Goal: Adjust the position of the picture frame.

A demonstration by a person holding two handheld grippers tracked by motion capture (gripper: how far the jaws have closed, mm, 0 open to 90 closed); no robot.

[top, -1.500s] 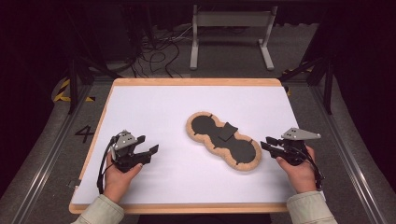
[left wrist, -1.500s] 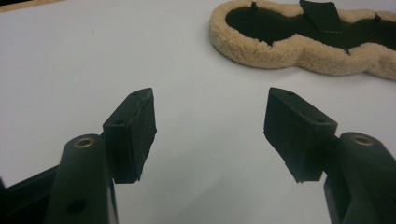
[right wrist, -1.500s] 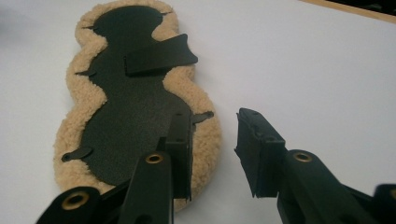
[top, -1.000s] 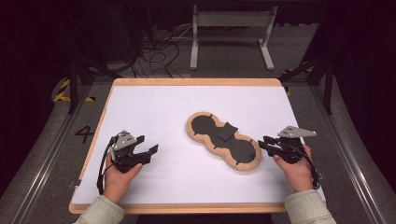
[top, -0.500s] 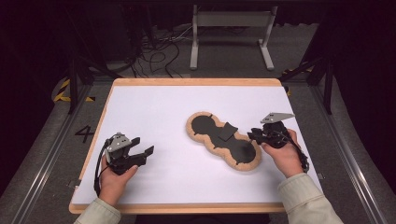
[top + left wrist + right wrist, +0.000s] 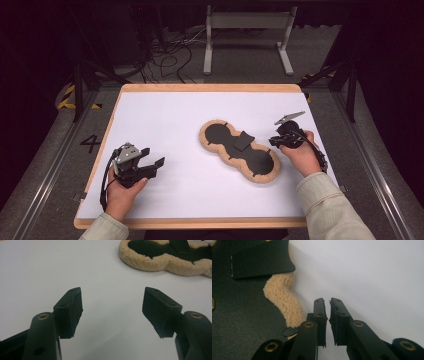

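Both grippers hold nothing: left gripper [image 6: 150, 167] wide open, right gripper [image 6: 274, 141] just closing beside half-cropped fleece pad [image 6: 239, 150].

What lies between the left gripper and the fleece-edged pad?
Nothing: in the high view only bare white table separates the left gripper from the fleece-edged pad.

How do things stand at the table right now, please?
Left gripper open, idle. Right gripper jaws just closing, nearly shut, empty, beside the fleece pad edge. Nothing in the way.
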